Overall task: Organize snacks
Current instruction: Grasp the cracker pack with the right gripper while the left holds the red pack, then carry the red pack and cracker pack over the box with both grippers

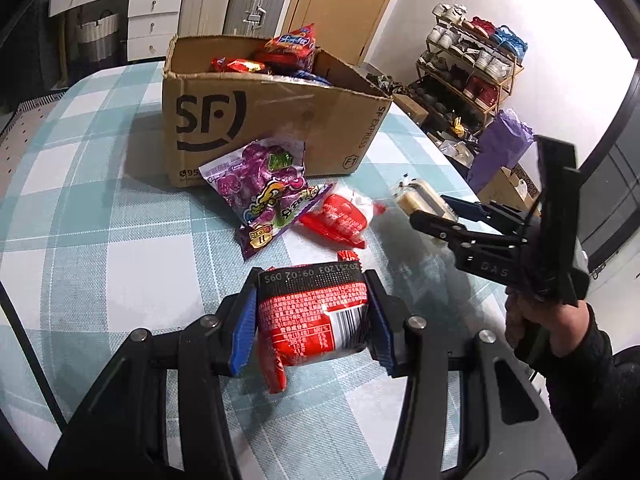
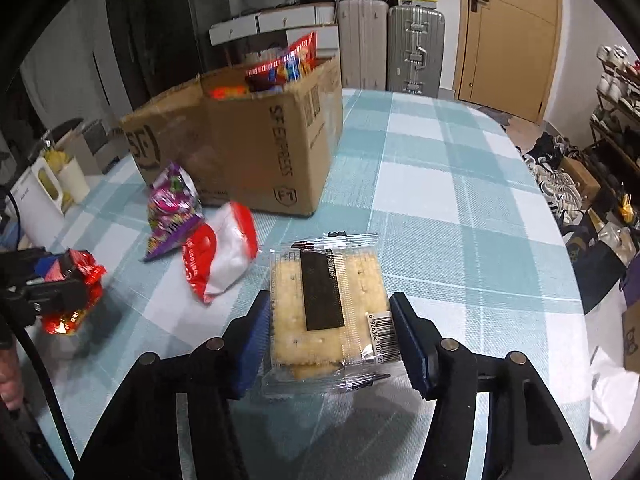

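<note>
My left gripper (image 1: 312, 316) is shut on a red snack packet (image 1: 316, 320) and holds it just above the checked tablecloth; it also shows in the right wrist view (image 2: 72, 292). My right gripper (image 2: 330, 336) is shut on a clear-wrapped cracker pack (image 2: 328, 312), seen in the left wrist view too (image 1: 420, 200). An open SF cardboard box (image 1: 260, 120) stands at the back, with several snack packs inside. In front of it lie a purple candy bag (image 1: 264, 188) and a red-and-white packet (image 1: 340, 216).
The table (image 2: 440, 200) has a teal and white checked cloth. White mugs (image 2: 48, 188) stand at its left edge. Suitcases (image 2: 416, 48), drawers and a door are behind. A shoe rack (image 1: 468, 64) and bags stand on the floor to the right.
</note>
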The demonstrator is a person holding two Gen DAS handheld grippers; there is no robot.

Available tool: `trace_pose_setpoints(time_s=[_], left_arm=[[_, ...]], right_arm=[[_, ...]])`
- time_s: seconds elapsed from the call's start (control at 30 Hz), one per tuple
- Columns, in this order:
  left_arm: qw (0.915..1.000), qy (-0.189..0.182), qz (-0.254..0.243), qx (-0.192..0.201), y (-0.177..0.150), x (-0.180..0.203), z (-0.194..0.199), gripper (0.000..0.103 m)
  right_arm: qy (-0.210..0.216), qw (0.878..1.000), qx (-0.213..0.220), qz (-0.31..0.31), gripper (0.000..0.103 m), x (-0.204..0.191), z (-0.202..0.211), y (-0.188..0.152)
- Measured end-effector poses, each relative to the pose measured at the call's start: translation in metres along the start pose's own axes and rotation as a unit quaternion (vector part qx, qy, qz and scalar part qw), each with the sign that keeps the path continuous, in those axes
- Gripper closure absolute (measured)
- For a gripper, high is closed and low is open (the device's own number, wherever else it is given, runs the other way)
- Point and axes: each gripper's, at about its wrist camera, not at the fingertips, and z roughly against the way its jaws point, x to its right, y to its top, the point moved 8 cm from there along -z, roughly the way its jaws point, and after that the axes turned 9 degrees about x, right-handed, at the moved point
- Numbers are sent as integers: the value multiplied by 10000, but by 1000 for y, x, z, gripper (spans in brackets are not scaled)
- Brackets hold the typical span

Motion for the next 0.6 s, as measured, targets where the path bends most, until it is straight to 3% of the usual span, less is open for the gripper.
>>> trace_pose_setpoints(time_s=[0.4, 0.6], left_arm=[[9998, -48, -31, 206, 16, 5, 26, 57], [9995, -10, 45, 303, 32, -3, 35, 57]], right_arm=[[577, 9958, 633, -313, 43, -31, 55, 34], [717, 9944, 732, -241, 43, -48, 63, 51]])
